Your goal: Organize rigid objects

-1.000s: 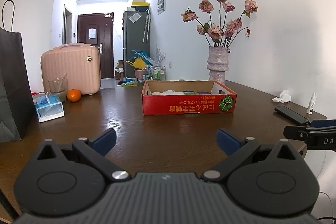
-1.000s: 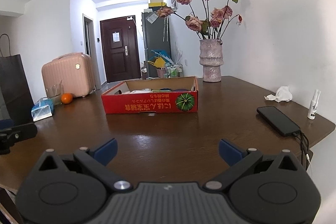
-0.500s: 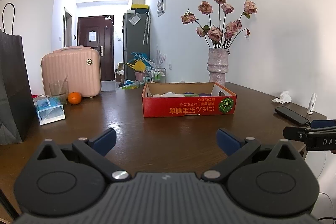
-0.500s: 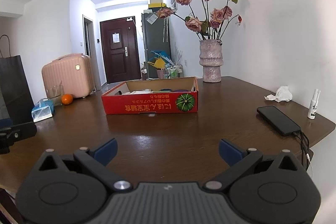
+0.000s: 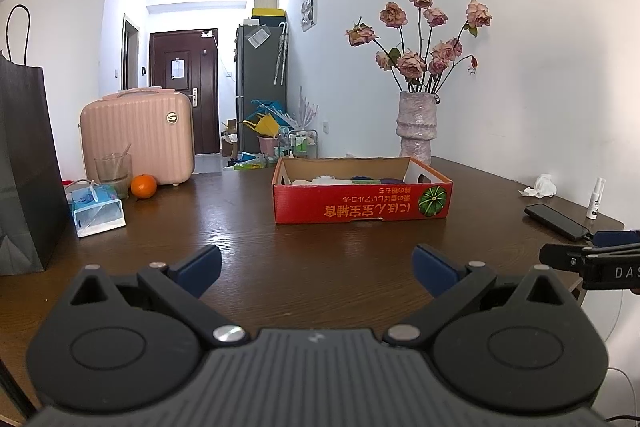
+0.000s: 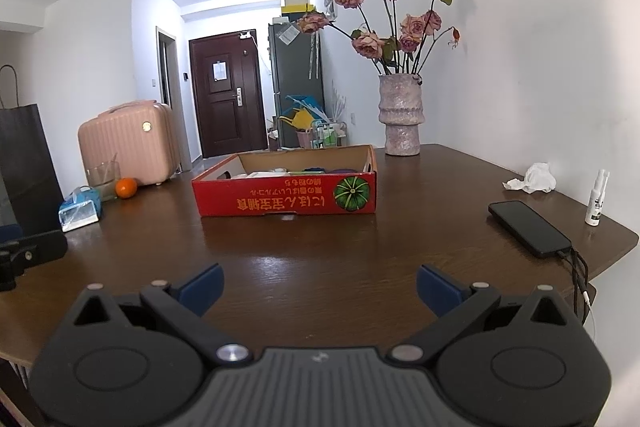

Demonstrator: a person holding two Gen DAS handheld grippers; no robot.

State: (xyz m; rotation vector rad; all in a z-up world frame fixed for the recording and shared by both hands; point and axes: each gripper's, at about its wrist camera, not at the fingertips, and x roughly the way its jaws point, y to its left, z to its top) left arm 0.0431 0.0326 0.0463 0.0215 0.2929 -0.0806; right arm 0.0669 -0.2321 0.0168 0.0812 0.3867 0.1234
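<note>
1. Both tongs are spread wide and hold nothing. The left gripper [image 5: 316, 261] fills the bottom of its view, and the right gripper [image 6: 318, 281] fills the bottom of its own, each with blue-tipped fingers well apart over bare wood.
2. Almost nothing has changed over the last second: the left view has tilted very slightly, and the right view looks the same. Neither gripper has closed in on anything.
3. At frame centre, a shallow red cardboard box [image 5: 362, 205] with a printed pumpkin sits on the dark wooden table [image 5: 240, 235].
4. Inside the box, small white, green and purple items [image 6: 296, 171] show just above the rim; they are too low to identify.
5. At the right of the right view, a black phone [image 6: 528, 227] with a cable, a small white spray bottle [image 6: 597, 198] and a crumpled tissue [image 6: 534, 179] lie loose on the table.
6. At the left of the left view stand a black paper bag [image 5: 24, 167], a tissue pack [image 5: 96, 209], an orange [image 5: 144, 186], a glass [image 5: 113, 173] and a pink case [image 5: 138, 135].
7. My judgement: with things in the box and others outside, the scene fits sorting underway or nearly finished; the stillness settles neither.
</note>
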